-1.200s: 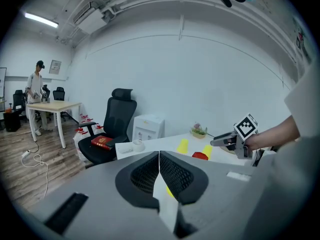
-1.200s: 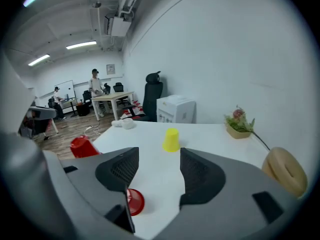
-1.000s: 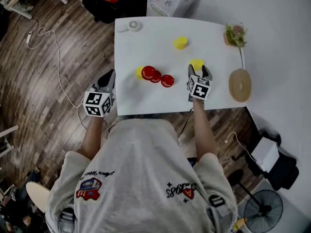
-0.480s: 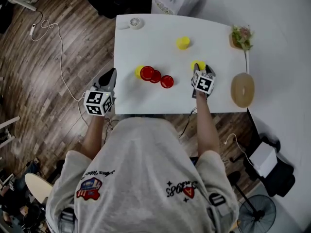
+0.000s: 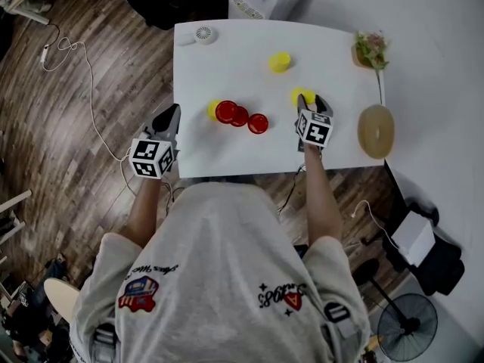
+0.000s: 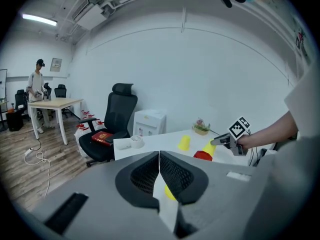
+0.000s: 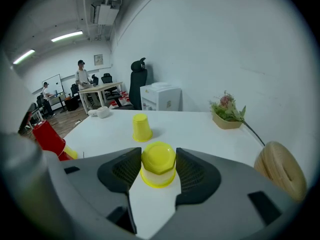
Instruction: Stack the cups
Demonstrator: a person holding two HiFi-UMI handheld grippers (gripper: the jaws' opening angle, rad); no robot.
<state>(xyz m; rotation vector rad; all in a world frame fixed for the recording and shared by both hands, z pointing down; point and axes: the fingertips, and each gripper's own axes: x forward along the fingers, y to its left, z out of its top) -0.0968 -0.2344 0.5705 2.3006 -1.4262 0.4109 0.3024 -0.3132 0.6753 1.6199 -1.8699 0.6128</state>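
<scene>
White table [image 5: 227, 59], right gripper [image 5: 312, 104] closing around upturned yellow cup [image 7: 158, 164], left gripper [image 5: 171, 116] pressed together

A white worktop [image 5: 227, 66] carries three upside-down red cups [image 5: 227, 112] clustered toward its near edge, a yellow cup [image 5: 213, 109] touching them on the left, two more yellow cups [image 5: 280, 61] standing apart to the right, and a small white fan [image 5: 205, 34] and potted plant [image 5: 370, 48] at the far corners
</scene>
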